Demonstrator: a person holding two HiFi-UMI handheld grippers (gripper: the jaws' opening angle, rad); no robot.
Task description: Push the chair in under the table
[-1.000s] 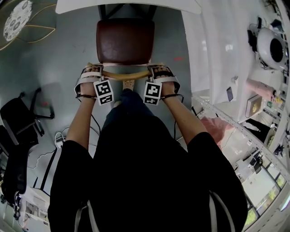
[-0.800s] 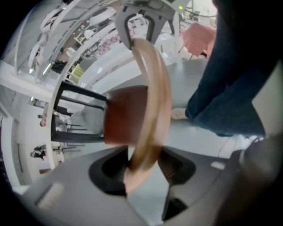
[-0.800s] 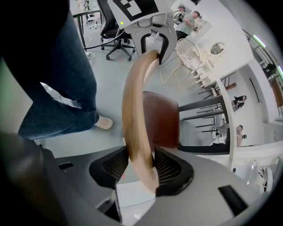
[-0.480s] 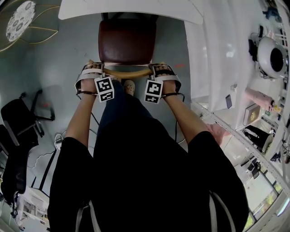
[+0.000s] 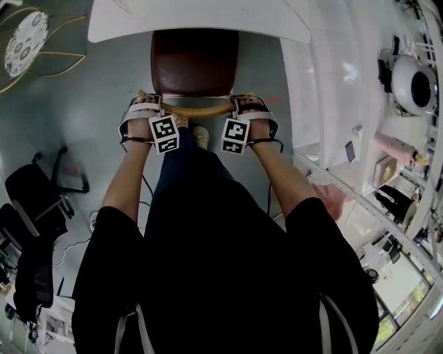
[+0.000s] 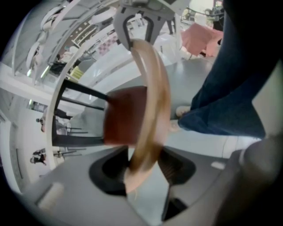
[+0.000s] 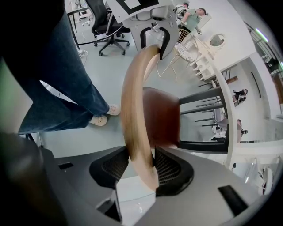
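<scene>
A chair with a brown seat (image 5: 195, 62) and a curved wooden back rail (image 5: 197, 110) stands before the white table (image 5: 201, 17), the seat's far end under the tabletop. My left gripper (image 5: 142, 104) is shut on the rail's left end and my right gripper (image 5: 252, 104) on its right end. In the left gripper view the rail (image 6: 152, 101) runs up out of my left gripper (image 6: 141, 170), its pads on either side. The right gripper view shows the same rail (image 7: 135, 110) clamped in my right gripper (image 7: 141, 167), with the seat (image 7: 161, 117) beyond.
Black office chairs (image 5: 34, 187) stand at the left with cables (image 5: 90, 221) on the floor. A white bench (image 5: 360, 173) with devices runs along the right. A round patterned side table (image 5: 24, 41) is at top left. The person's shoe (image 5: 201, 135) is just behind the chair.
Both grippers and the chair have moved forward toward the table. More of the seat now lies under the tabletop, and the person has stepped after it.
</scene>
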